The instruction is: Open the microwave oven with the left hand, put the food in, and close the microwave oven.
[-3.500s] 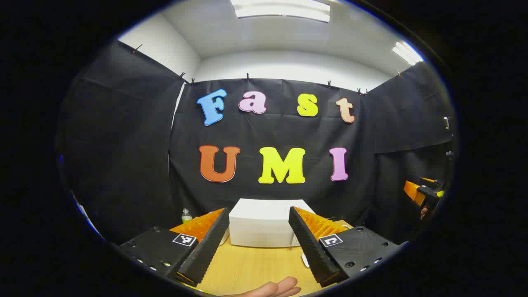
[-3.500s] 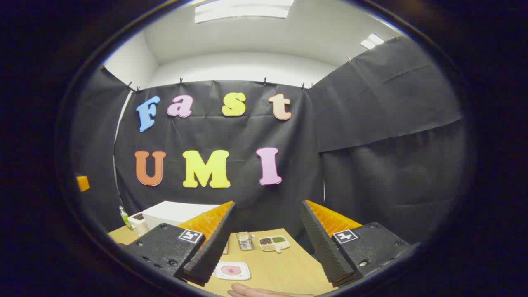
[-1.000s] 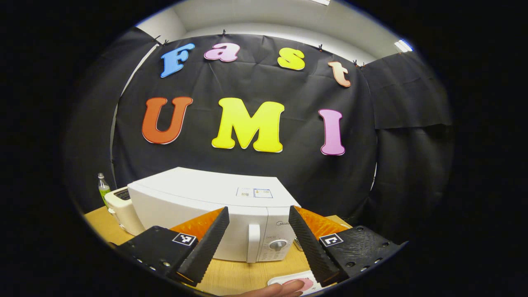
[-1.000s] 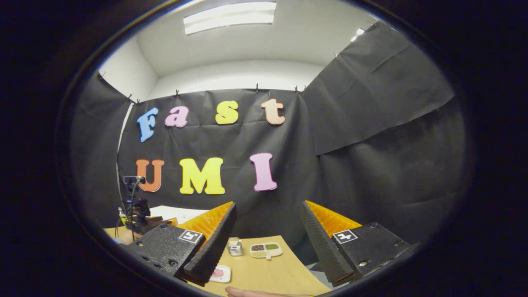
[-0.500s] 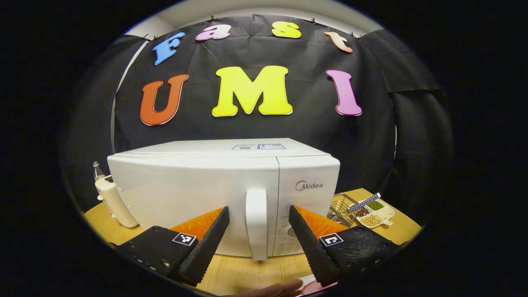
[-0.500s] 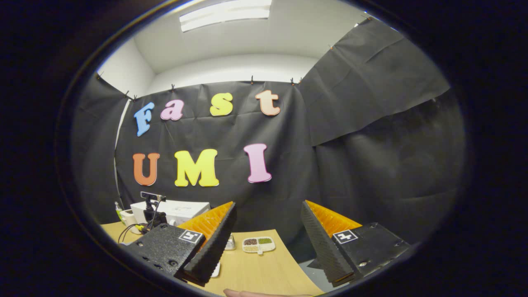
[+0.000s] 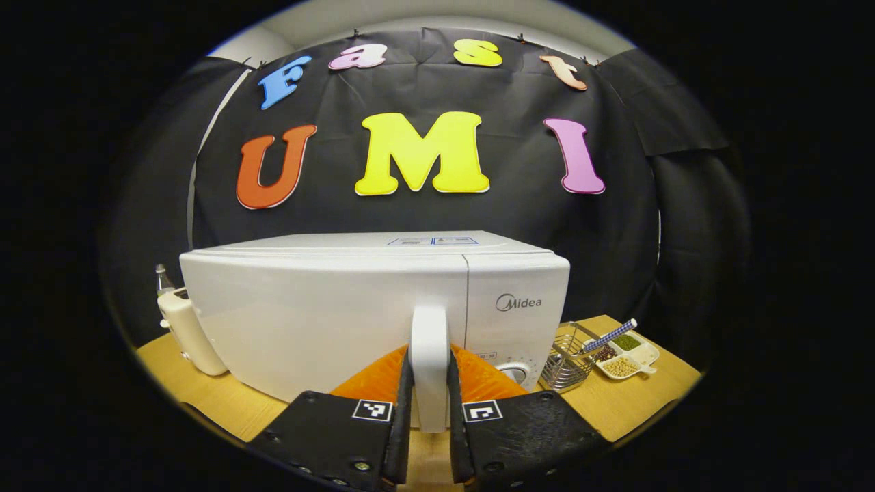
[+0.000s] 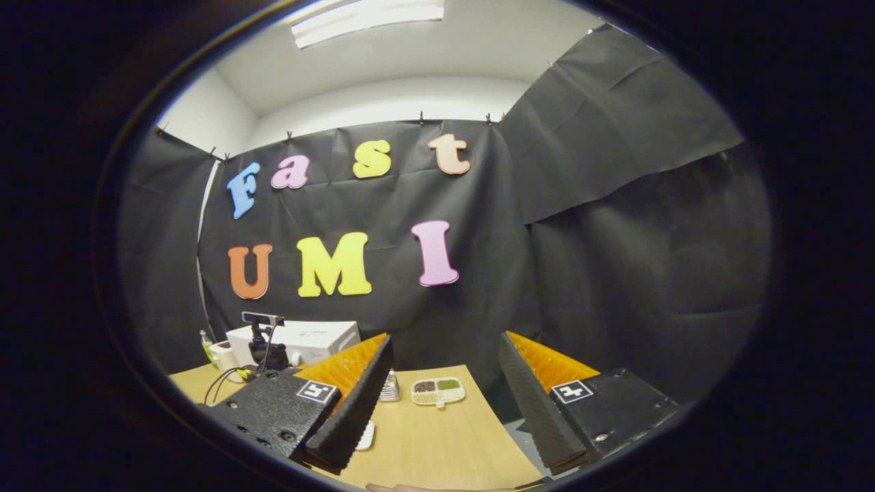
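Squarely ahead in the left gripper view, the white microwave oven (image 7: 328, 314) stands on the wooden bench (image 7: 629, 403), its door closed and its front taking up the middle of the picture. The left gripper (image 7: 428, 437) has its jaws pinched on the door's upright white handle (image 7: 429, 355), one finger on each side. To the oven's 9 o'clock sits a cream appliance (image 7: 188, 331) with a small bottle (image 7: 160, 277) behind it; to its 3 o'clock are a wire basket (image 7: 567, 359) and a divided dish of beans (image 7: 625, 355).

In the right gripper view, the right gripper (image 8: 444, 403) hangs over the bench (image 8: 437, 451) with its jaws spread wide and nothing between them. The oven (image 8: 307, 339) shows far off at its 10 o'clock, and the divided dish (image 8: 438, 391) lies straight ahead. A white plate (image 8: 366, 434), probably the food's, peeks out by its left finger, mostly hidden.

By the look of it, the opening step is in hand: grip made, door not yet swung. The next move calls for a pull on the handle that follows the door's arc toward the hinge side, with the oven kept from sliding on the bench.
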`<state>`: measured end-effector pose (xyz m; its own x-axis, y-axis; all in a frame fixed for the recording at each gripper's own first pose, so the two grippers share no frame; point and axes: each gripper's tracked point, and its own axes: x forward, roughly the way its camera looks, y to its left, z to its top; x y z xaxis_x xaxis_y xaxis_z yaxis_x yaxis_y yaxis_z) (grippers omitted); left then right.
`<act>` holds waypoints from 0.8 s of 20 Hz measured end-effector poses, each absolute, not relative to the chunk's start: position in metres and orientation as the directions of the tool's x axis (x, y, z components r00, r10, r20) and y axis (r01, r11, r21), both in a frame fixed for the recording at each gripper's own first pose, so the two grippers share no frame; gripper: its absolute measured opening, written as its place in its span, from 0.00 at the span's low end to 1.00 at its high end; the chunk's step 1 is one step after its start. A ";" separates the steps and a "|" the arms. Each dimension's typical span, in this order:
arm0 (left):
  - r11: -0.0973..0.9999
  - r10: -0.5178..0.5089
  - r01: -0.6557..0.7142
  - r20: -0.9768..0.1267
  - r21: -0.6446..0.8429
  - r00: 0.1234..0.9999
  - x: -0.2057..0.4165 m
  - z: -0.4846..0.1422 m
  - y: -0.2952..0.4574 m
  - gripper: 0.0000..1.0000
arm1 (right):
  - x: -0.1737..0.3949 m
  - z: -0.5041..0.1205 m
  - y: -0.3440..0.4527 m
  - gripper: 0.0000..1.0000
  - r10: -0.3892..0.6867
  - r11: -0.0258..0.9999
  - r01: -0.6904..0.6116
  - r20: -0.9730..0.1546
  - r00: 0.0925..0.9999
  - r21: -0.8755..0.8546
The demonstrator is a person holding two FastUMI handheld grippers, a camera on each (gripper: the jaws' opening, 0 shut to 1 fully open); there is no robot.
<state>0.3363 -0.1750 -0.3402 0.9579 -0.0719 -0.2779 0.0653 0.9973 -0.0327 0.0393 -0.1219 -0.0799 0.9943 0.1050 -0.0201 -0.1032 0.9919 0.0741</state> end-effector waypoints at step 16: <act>0.997 -0.073 0.063 -0.306 -0.043 0.949 0.293 -0.338 -0.165 0.12 | -0.013 -0.051 -0.089 0.99 0.138 0.990 -0.138 -0.006 0.990 -0.011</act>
<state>0.2934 -0.1649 -0.3384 0.9491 -0.0731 -0.3064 0.0630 0.9971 -0.0429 -0.0132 -0.0893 -0.0509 0.9904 0.1378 -0.0059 -0.1378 0.9904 -0.0112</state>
